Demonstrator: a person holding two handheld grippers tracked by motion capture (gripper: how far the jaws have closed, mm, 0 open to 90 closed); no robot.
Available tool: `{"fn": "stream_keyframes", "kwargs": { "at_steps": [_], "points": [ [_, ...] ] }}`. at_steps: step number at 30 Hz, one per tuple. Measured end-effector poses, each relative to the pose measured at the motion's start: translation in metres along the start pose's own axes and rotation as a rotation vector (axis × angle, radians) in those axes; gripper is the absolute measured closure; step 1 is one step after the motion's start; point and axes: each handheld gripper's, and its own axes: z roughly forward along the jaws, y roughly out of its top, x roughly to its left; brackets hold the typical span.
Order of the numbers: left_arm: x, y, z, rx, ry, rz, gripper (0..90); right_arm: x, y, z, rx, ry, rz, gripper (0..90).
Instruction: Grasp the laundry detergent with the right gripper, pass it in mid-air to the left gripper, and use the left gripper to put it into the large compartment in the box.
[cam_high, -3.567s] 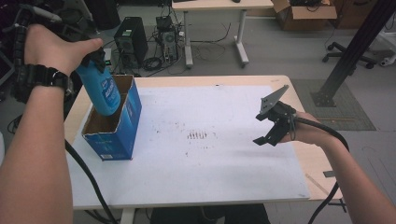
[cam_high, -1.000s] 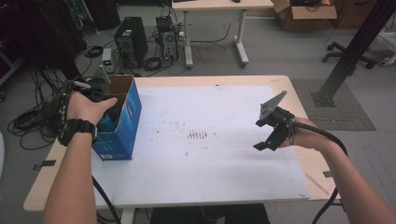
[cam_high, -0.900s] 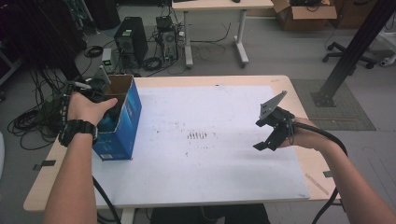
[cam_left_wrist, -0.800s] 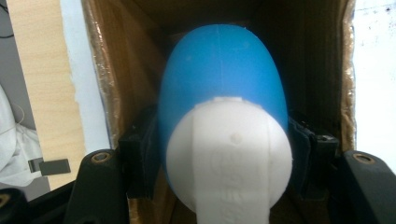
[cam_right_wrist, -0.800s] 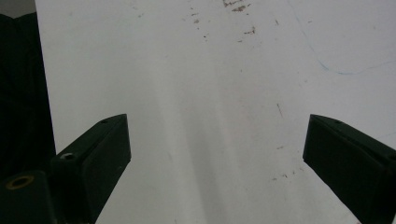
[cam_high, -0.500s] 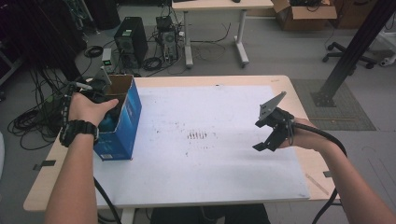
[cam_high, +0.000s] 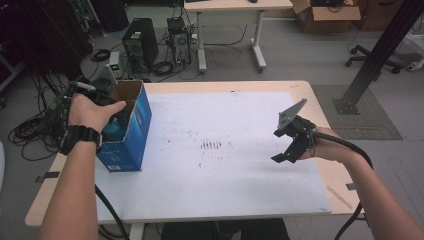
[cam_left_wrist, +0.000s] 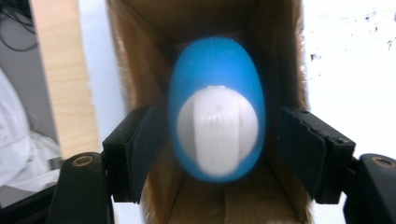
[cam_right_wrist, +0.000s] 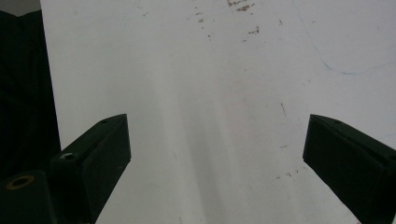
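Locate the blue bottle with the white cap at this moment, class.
The blue bottle stands inside the open blue box at the table's left edge, between the left gripper jaws, which stand apart from it.

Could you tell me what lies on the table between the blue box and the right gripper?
Only the bare white sheet with faint dark marks, between blue box and right gripper, per the high view.

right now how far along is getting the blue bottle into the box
Mostly done: the blue bottle stands inside the open blue box, white cap up. In hand: the left tongs sit over it with jaws apart on either side, no pad visibly touching. The right tongs hang open above the white mat, idle. Left: withdrawing the left tongs, perhaps closing the box.
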Motion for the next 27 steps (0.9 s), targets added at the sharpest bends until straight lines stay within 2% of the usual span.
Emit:
{"fn": "stream_keyframes", "kwargs": {
  "at_steps": [4,8,12,16,21,22,23,24,26,27],
  "points": [
    [-0.004,0.002,-0.022,-0.03,0.008,0.028,26.9,0.001,0.002,-0.004,-0.004,-0.004,-0.002,7.4],
    [-0.014,0.005,-0.04,-0.055,0.005,0.071,24.2,0.0,0.005,-0.006,-0.005,-0.006,-0.007,7.5],
    [-0.031,0.009,-0.05,-0.072,-0.027,0.131,20.9,-0.002,0.008,-0.008,-0.006,-0.006,-0.01,7.6],
    [-0.055,0.014,-0.05,-0.08,-0.054,0.213,16.6,-0.003,0.009,-0.009,-0.007,-0.004,-0.01,7.6],
    [-0.089,0.016,-0.04,-0.077,-0.077,0.32,14.0,-0.004,0.009,-0.008,-0.007,-0.006,-0.017,7.6],
    [-0.104,0.017,-0.036,-0.083,-0.088,0.368,13.5,-0.003,0.009,-0.009,-0.004,-0.004,-0.018,7.6],
    [-0.104,0.017,-0.036,-0.083,-0.088,0.368,12.8,-0.003,0.009,-0.009,-0.004,-0.004,-0.018,7.6],
    [-0.117,0.016,-0.033,-0.083,-0.1,0.402,12.1,-0.002,0.009,-0.011,-0.01,-0.006,-0.015,7.6],
    [-0.121,0.016,-0.032,-0.084,-0.104,0.413,10.4,-0.002,0.009,-0.013,-0.013,-0.003,-0.007,7.3],
    [-0.128,0.015,-0.03,-0.087,-0.112,0.435,10.4,-0.002,0.009,-0.013,-0.013,-0.003,-0.007,7.3]
  ]
}}
